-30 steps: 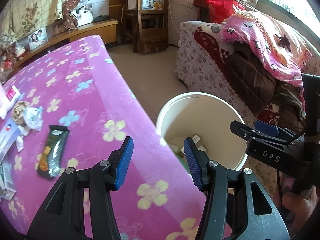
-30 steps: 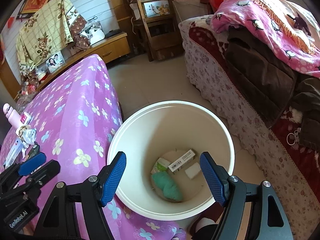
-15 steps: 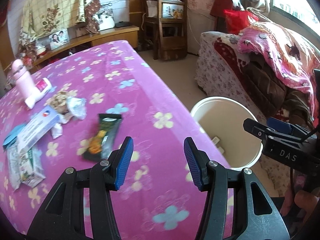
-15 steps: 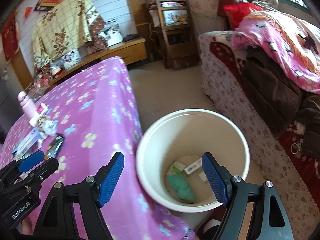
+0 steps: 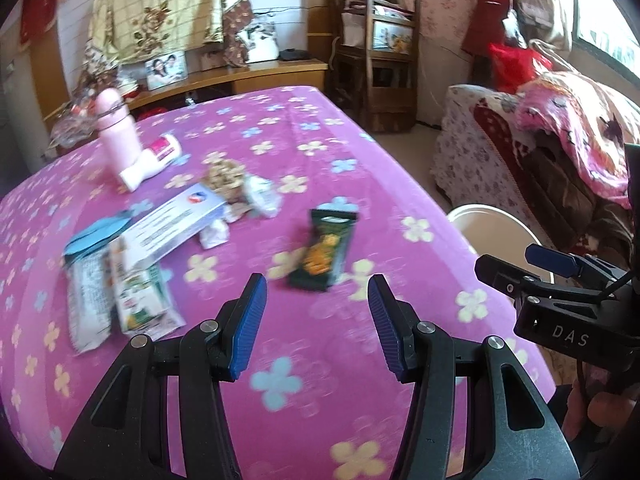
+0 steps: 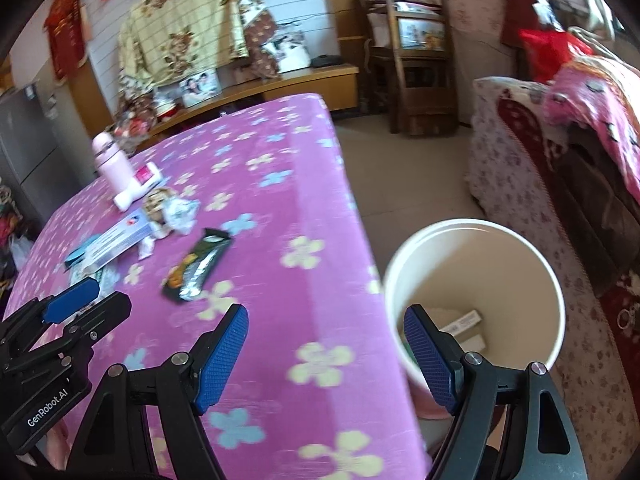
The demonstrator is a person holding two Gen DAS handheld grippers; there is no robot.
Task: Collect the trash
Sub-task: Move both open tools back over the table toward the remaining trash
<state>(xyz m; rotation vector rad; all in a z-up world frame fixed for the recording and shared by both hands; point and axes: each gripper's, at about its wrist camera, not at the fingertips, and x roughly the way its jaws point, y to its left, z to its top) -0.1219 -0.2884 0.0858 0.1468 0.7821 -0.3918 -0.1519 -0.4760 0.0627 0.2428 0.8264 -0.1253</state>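
The left claw (image 5: pixel 316 320) hangs open over the purple flowered table (image 5: pixel 360 152) with nothing between its blue pads, and the right claw (image 6: pixel 324 356) beside it is open and empty too, wider, half over the table edge and half over the white bucket (image 6: pixel 476 228). Just past the left claw lies a dark green snack wrapper (image 5: pixel 324 252), and farther back sit a white and blue box (image 5: pixel 176 228), some flat packets (image 5: pixel 120 300), crumpled bits of wrapper (image 5: pixel 260 196), a white tube (image 5: pixel 152 160) and a pink bottle (image 5: pixel 116 128). The bucket stands on the floor right beside the table, and a small box (image 6: pixel 460 322) and other bits lie at its bottom.
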